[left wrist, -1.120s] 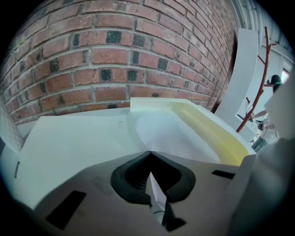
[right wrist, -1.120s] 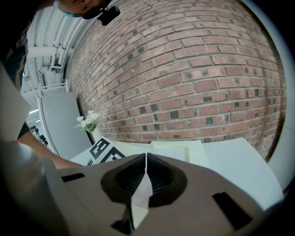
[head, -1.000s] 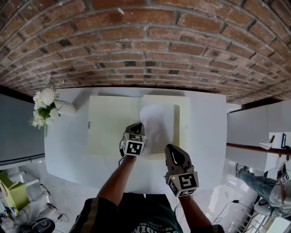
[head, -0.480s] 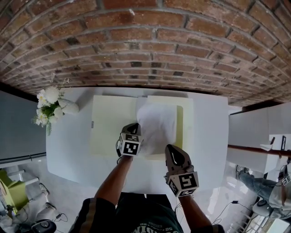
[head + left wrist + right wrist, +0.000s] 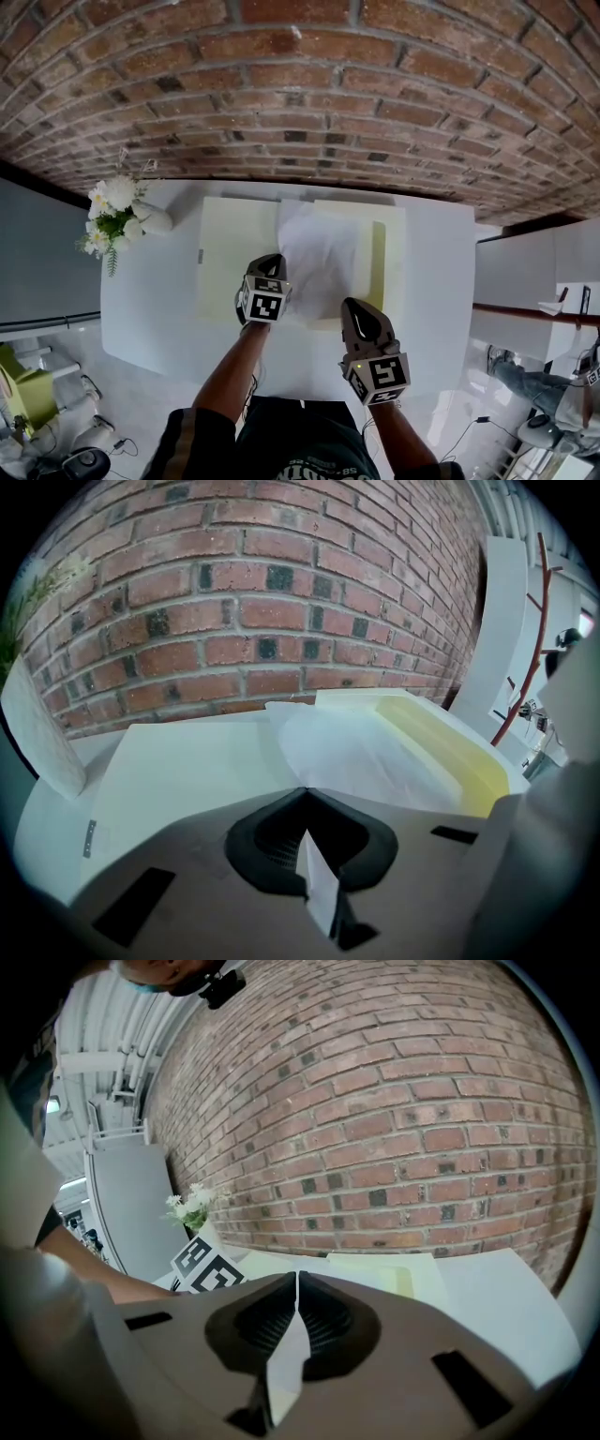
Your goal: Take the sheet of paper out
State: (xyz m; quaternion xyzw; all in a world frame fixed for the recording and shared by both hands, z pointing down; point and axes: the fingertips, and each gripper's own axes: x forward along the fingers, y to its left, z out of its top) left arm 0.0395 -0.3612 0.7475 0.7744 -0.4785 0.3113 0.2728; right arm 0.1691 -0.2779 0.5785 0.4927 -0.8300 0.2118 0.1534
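My left hand-held gripper (image 5: 272,263) pinches the sheet of paper (image 5: 323,251) (lengthwise toward the brick wall (image 5: 300,94)) in the open yellow box (image 5: 395,272); right hand-held gripper (image 5: 359,306) closed, empty.

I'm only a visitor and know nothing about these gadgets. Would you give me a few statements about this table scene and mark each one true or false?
1. The left gripper pinches a corner of the sheet of paper. True.
2. The right gripper grips the sheet as well. False: its jaws are shut on nothing, nearer the person's edge of the table.
3. White flowers stand at the table's left end. True.
4. The wall behind is plain white plaster. False: it is red brick.
5. The sheet lies on the bare table. False: it lies over the open pale yellow box.
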